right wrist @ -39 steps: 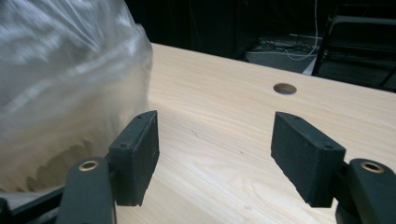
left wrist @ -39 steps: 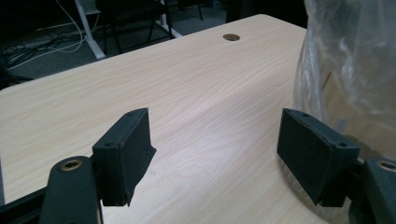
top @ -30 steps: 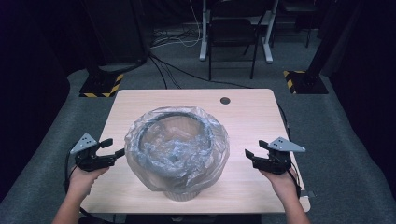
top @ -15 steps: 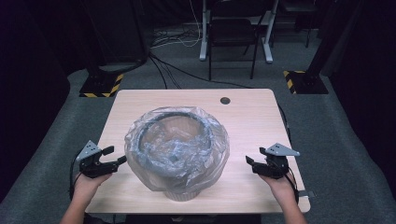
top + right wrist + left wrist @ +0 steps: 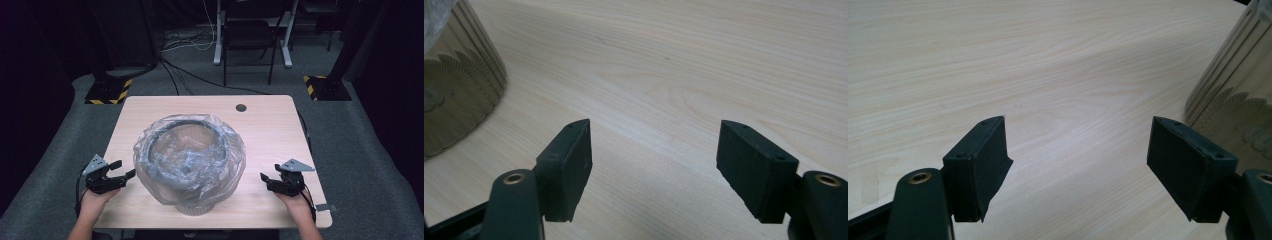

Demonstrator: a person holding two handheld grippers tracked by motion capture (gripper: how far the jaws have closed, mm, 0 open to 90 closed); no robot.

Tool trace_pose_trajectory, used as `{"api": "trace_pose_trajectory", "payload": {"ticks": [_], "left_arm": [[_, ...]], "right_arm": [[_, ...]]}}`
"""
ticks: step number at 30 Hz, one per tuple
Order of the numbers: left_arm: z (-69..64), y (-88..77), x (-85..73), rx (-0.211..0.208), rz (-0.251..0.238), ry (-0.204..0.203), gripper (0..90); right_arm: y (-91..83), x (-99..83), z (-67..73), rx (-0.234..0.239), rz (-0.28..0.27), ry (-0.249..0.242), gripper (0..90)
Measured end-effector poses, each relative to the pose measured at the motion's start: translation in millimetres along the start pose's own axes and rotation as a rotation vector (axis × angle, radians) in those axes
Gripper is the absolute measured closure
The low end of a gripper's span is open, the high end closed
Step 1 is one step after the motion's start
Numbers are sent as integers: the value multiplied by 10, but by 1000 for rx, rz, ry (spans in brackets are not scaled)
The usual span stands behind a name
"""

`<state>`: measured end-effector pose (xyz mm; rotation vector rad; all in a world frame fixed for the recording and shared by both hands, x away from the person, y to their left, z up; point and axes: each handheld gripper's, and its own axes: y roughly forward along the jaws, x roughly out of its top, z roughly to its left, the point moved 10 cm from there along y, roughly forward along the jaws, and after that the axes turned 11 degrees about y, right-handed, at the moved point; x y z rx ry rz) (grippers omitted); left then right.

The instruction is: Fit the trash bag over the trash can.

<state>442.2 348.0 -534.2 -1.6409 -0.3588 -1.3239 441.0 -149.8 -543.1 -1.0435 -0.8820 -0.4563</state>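
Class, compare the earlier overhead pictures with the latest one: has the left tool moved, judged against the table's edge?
Yes. The left tool has slid down the high view toward the near edge of the table, staying left of the bag-lined bin, jaws open.

Both grippers, left (image 5: pixel 117 171) and right (image 5: pixel 266 180), are black, each topped by a grey three-cornered plate and trailing a black cable. Jaws are flat black blocks with brass-ringed pivot holes. Forearms are bare.

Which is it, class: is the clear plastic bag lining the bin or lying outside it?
Lining it: the bag drapes over the bin's dark rim.
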Motion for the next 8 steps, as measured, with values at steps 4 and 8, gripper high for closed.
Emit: {"api": "trace_pose_trajectory", "payload": {"ticks": [4,8], "left_arm": [[0,56,-101,-7,48,17,236],[-13,112,-155,-22,82,23,228]], "right_arm": [[15,-43,-33,-13,7,4,291],[13,-50,-71,-26,6,10,287]]}}
